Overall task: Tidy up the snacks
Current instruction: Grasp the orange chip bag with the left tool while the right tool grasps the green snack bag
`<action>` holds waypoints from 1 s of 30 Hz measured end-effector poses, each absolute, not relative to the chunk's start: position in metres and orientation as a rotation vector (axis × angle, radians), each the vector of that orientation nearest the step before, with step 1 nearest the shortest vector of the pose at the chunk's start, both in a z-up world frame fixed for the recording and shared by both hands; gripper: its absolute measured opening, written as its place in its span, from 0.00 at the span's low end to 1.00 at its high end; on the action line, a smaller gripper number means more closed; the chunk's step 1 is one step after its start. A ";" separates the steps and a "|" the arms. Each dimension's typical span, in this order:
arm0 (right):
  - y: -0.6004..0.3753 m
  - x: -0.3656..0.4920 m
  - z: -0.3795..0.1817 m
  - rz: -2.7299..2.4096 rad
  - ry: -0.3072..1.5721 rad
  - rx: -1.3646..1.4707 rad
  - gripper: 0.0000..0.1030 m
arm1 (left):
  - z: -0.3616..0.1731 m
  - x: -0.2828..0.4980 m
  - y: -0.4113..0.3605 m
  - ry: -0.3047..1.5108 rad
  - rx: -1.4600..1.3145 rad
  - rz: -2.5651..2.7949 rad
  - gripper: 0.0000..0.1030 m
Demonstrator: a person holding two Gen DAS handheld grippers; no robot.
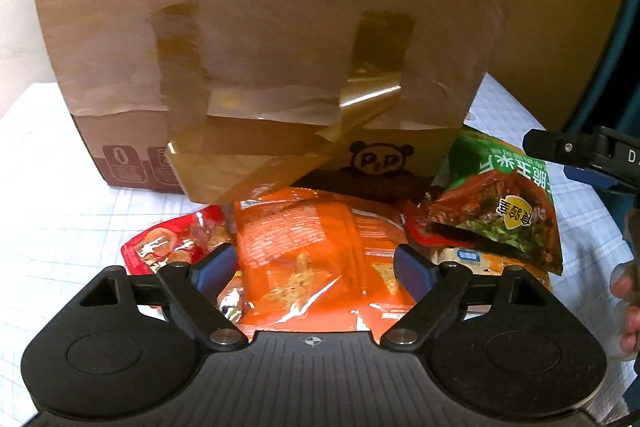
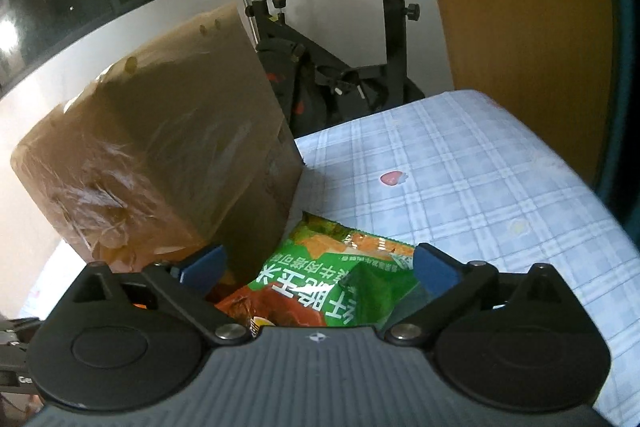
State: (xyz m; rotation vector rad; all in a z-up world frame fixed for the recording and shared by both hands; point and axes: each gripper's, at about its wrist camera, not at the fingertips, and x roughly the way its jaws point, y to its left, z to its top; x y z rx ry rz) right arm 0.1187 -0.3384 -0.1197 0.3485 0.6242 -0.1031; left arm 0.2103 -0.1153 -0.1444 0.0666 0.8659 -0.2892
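Note:
A brown cardboard box [image 1: 260, 27] with taped flaps stands on the table; it also shows in the right wrist view [image 2: 160, 155]. In front of it lie snack packets: an orange bag [image 1: 320, 247], a red packet [image 1: 168, 247], a green bag [image 1: 508, 199] and a small pale packet [image 1: 476, 261]. My left gripper [image 1: 316, 267] is open just above the orange bag, with its blue pads either side of it. My right gripper [image 2: 320, 267] is open over the green bag [image 2: 344, 291], beside the box's corner. It also shows at the right edge of the left wrist view [image 1: 580, 155].
The table has a light blue checked cloth [image 2: 460, 167]. An exercise bike [image 2: 328, 39] stands behind the table. A wooden panel [image 2: 520, 7] rises at the right. The person's fingers [image 1: 628, 307] show at the right edge.

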 end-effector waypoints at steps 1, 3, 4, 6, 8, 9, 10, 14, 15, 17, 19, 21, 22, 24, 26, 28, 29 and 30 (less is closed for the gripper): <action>-0.340 0.119 -0.120 -0.102 0.625 0.346 1.00 | -0.145 0.212 -0.116 0.870 0.071 -0.290 0.85; -0.345 0.118 -0.120 -0.101 0.626 0.351 1.00 | -0.148 0.213 -0.122 0.883 0.076 -0.296 0.88; -0.347 0.118 -0.120 -0.103 0.628 0.357 1.00 | -0.149 0.214 -0.124 0.885 0.082 -0.293 0.89; -0.351 0.116 -0.121 -0.110 0.627 0.366 1.00 | -0.153 0.215 -0.129 0.888 0.107 -0.275 0.91; -0.354 0.114 -0.123 -0.119 0.625 0.381 1.00 | -0.158 0.217 -0.133 0.891 0.122 -0.279 0.91; -0.355 0.113 -0.124 -0.122 0.622 0.390 1.00 | -0.160 0.218 -0.134 0.892 0.133 -0.282 0.92; -0.355 0.112 -0.125 -0.125 0.618 0.400 1.00 | -0.161 0.218 -0.135 0.892 0.144 -0.287 0.92; -0.350 0.109 -0.125 -0.144 0.619 0.423 1.00 | -0.164 0.220 -0.139 0.892 0.182 -0.299 0.93; -0.348 0.110 -0.124 -0.151 0.619 0.425 1.00 | -0.164 0.220 -0.140 0.892 0.191 -0.297 0.93; -0.344 0.113 -0.123 -0.163 0.615 0.431 1.00 | -0.164 0.219 -0.138 0.882 0.191 -0.318 0.86; -0.340 0.119 -0.122 -0.184 0.623 0.438 1.00 | -0.160 0.215 -0.138 0.857 0.213 -0.360 0.75; -0.335 0.126 -0.121 -0.220 0.637 0.441 1.00 | -0.156 0.212 -0.139 0.837 0.257 -0.385 0.64; -0.332 0.130 -0.121 -0.234 0.645 0.443 1.00 | -0.154 0.211 -0.137 0.832 0.257 -0.400 0.63; -0.325 0.140 -0.123 -0.256 0.673 0.434 1.00 | -0.151 0.212 -0.127 0.828 0.224 -0.434 0.59; -0.319 0.151 -0.126 -0.299 0.721 0.407 1.00 | -0.149 0.212 -0.119 0.826 0.196 -0.457 0.57; -0.313 0.162 -0.133 -0.332 0.780 0.368 1.00 | -0.146 0.210 -0.109 0.824 0.168 -0.479 0.56; -0.310 0.167 -0.138 -0.353 0.815 0.346 1.00 | -0.145 0.209 -0.105 0.821 0.153 -0.487 0.56; -0.309 0.169 -0.143 -0.355 0.838 0.339 0.99 | -0.145 0.209 -0.100 0.818 0.139 -0.494 0.55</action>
